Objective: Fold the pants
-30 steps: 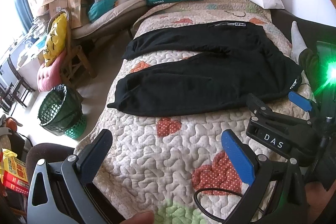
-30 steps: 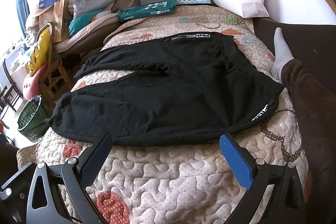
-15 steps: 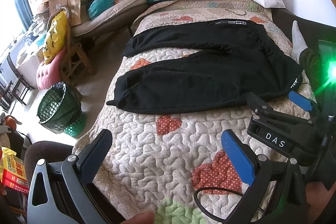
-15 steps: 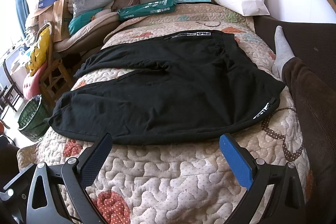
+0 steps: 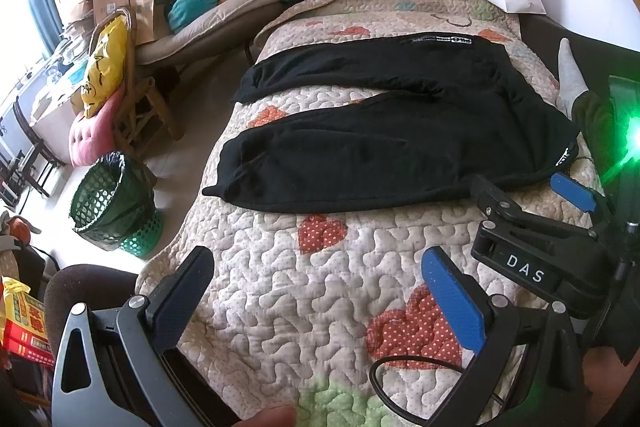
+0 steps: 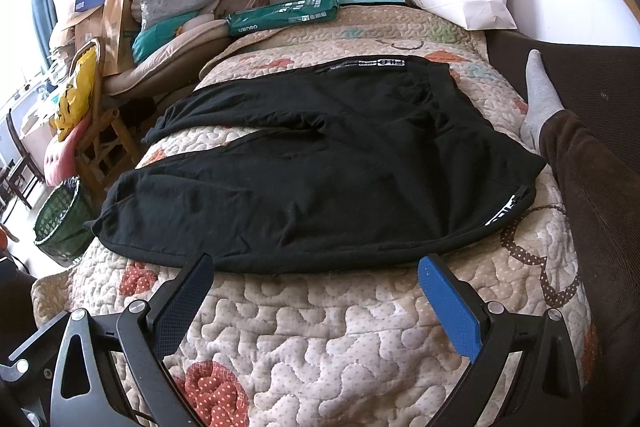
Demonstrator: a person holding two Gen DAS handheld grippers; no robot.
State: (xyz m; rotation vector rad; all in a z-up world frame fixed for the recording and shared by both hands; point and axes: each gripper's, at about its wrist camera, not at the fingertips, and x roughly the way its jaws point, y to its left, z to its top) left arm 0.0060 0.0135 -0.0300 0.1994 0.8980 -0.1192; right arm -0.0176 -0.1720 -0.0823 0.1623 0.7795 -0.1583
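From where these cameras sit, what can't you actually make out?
- Pants label: white print too small to read, both views.
- Bin contents: hidden by its black liner, left view.
- Right tool: far finger cut off by its body, left view.
- Quilt under the pants: covered.

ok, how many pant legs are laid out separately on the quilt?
2. Near leg lies closest to the grippers; far leg lies behind it, a wedge of quilt showing between them. Nothing looks hidden.

I see bare quilt [image 6: 320, 327] between my right gripper [image 6: 316, 291] and the pants [image 6: 320, 179] at twelve; a leg [image 6: 592, 187] blocks two o'clock.
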